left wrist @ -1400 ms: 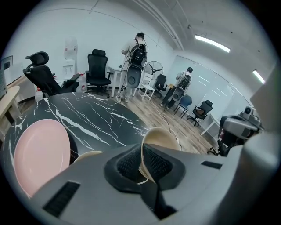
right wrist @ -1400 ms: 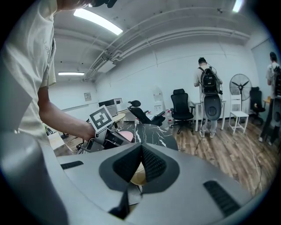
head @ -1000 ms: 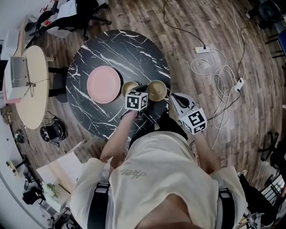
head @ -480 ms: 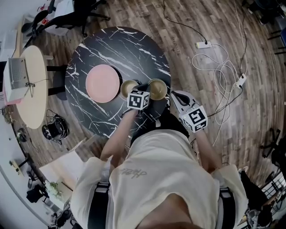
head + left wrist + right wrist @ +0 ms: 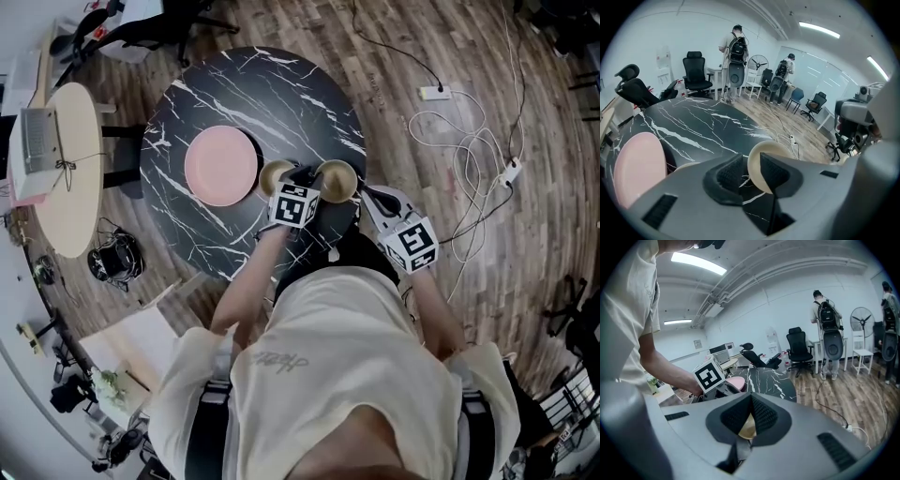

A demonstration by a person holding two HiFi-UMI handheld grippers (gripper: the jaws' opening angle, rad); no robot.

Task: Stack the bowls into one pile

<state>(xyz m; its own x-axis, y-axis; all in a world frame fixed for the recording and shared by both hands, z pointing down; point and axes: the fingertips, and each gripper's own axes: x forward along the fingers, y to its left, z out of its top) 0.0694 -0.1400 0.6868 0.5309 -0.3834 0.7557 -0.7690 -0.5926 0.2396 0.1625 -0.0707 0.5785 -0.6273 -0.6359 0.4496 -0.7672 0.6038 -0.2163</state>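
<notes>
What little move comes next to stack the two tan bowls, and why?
Probably the right tool should lift the tan round bowl whose rim it seems shut on, over the other tan round bowl beside the pink round plate. The bowls sit apart on the black marble table, and the left tool has just been opening its jaws, pinching nothing.

I'm viewing office space: black swivel chairs (image 5: pixel 696 70) standing about, white power strip (image 5: pixel 439 93) lying on brown wood-plank floor (image 5: pixel 422 47), long strip lights (image 5: pixel 819 29) glowing overhead.
</notes>
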